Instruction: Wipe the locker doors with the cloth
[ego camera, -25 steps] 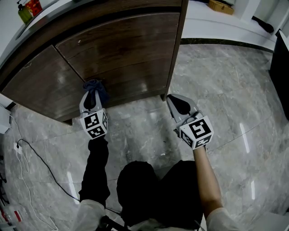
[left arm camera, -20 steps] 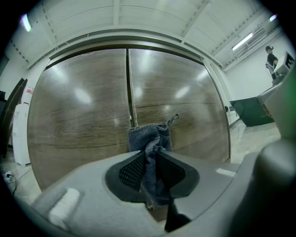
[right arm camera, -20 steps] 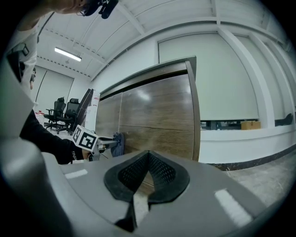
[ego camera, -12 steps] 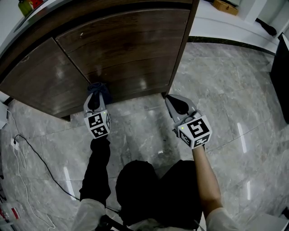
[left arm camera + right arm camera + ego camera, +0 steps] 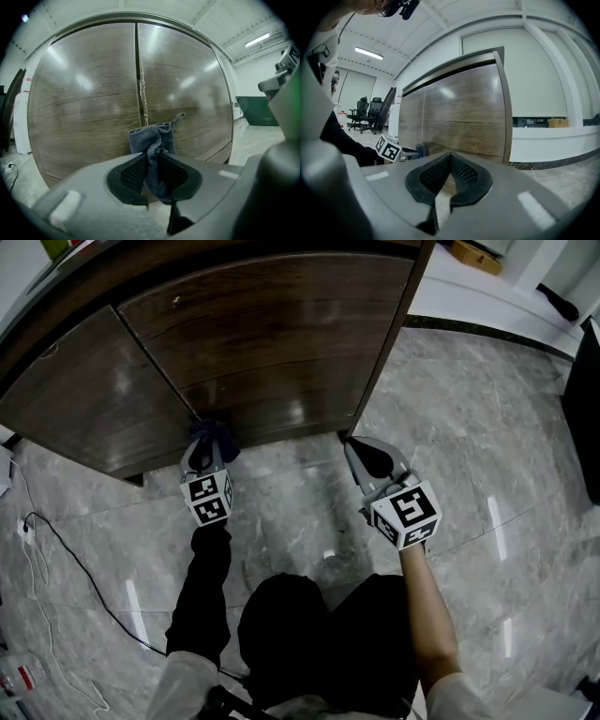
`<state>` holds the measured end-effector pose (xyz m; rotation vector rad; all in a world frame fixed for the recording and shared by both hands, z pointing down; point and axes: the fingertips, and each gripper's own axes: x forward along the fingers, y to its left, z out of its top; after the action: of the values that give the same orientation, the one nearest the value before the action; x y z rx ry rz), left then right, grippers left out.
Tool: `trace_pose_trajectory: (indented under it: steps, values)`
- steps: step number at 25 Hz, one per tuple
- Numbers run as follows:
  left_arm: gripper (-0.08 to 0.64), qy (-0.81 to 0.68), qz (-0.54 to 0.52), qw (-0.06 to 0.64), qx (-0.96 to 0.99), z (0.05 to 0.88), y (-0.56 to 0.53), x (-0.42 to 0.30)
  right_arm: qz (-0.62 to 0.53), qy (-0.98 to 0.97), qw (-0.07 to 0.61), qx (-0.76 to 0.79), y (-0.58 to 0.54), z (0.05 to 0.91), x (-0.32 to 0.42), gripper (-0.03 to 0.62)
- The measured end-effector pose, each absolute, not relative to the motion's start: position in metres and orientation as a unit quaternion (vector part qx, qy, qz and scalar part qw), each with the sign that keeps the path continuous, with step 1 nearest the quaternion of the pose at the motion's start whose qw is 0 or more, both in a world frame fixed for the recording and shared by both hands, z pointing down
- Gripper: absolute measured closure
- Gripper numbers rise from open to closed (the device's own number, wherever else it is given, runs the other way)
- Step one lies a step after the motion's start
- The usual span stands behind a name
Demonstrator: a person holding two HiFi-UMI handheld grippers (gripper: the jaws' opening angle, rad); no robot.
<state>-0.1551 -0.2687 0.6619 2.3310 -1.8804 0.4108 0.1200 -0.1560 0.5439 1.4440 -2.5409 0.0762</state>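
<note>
Two dark brown wooden locker doors stand before me, with a vertical seam between them. A blue-grey cloth is bunched at the foot of the doors, against the seam. My left gripper is shut on the cloth, which sticks out past its jaws and touches the wood. Off to the right, my right gripper hangs over the floor just below the locker's right corner, shut and empty. In the right gripper view its tips meet with nothing between them.
Grey marble floor spreads out below the locker. A thin black cable trails over the floor at the left. A dark cabinet edge shows at the far right, and a white ledge runs behind the locker.
My left gripper has slid down the door with the cloth, from mid-height to near the bottom edge. The right gripper has barely shifted.
</note>
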Motion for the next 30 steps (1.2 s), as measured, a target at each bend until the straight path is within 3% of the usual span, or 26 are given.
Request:
trace_pose_trajectory:
  steps: [15,30]
  values:
    - [0.491,-0.582,0.117,0.028,0.804,0.608,-0.228,-0.153,-0.002,-0.882,0.09,0.462,-0.163,0.519,0.076,0.587]
    - [0.491,-0.584,0.023,-0.075,0.808,0.429,-0.212,-0.186,-0.048,-0.912,0.054,0.403,-0.176,0.466,-0.005,0.588]
